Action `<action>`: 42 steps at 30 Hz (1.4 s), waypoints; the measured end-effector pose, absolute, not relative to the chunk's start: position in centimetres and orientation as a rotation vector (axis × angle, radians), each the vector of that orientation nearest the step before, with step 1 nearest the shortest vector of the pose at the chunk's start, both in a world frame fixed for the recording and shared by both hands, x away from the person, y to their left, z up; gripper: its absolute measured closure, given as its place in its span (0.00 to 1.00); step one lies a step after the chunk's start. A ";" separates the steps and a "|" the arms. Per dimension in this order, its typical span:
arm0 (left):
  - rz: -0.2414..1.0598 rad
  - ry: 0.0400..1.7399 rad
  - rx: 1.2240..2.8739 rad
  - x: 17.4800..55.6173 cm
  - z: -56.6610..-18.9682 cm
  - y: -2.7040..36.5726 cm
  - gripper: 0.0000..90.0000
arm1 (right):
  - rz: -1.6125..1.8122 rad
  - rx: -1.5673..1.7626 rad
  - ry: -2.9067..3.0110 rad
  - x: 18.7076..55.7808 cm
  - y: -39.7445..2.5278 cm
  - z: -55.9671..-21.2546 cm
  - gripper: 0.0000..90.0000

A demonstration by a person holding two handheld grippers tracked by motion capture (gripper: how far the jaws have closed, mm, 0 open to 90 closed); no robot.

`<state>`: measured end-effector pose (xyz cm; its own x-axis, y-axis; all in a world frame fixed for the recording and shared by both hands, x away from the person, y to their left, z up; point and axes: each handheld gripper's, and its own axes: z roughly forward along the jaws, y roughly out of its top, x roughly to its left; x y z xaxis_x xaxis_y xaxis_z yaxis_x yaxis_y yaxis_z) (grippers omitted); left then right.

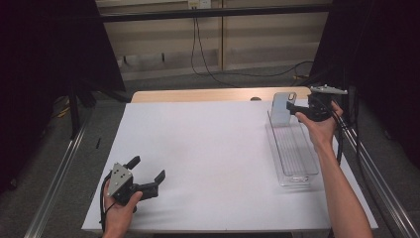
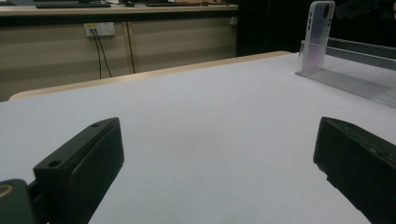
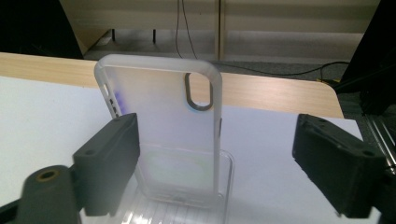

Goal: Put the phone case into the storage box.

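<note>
From the high view, my right gripper (image 1: 295, 110) is at the far end of the clear tray (image 1: 292, 148), jaws spread wide and gripping nothing, right beside the phone case (image 1: 283, 107) that stands upright in that end of the tray. My left gripper (image 1: 148, 174) rests well away from the tray, near the front left of the white table (image 1: 208, 148), also spread wide and empty.

In the left gripper view, the case (image 2: 318, 32) stands tall at the tray's end (image 2: 345, 77), leaning only slightly; my two jaws sit apart over bare table.

In the right gripper view, the case (image 3: 163, 130) stands between my jaws but off to the left one, which overlaps its edge; I cannot tell whether it touches. The right jaw is well clear. I judge the step to be either taking hold of the case or letting it stand. To do it well I should centre the case between the jaws before closing, and close gently, since thin plastic will flex or tip. The case is frosted, translucent, with an oval camera cut-out near its top.
</note>
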<state>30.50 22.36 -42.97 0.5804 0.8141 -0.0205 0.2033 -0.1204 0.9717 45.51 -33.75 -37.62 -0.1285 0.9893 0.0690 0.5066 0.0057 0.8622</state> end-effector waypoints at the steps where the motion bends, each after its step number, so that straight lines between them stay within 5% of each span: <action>1: 0.652 0.864 1.645 30.5 -43.0 22.4 0.02 | 1.050 1.544 1.689 45.5 -33.8 -37.6 0.16; 4: 0.643 0.869 1.642 30.5 -43.1 22.2 0.02 | 1.078 1.538 1.677 45.1 -34.0 -37.7 0.08; 15: 0.646 0.869 1.644 30.6 -43.1 22.3 0.02 | 1.092 1.588 1.587 44.4 -34.2 -38.0 0.17; 42: 0.649 0.855 1.624 30.3 -42.7 22.8 0.02 | 1.180 1.376 1.538 40.2 -33.4 -38.3 0.07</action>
<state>30.31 22.80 -42.75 0.5844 0.8110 -0.0282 0.1910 -0.1037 0.9761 40.16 -33.41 -38.34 -0.1451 0.9883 0.0472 0.3013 -0.0013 0.9535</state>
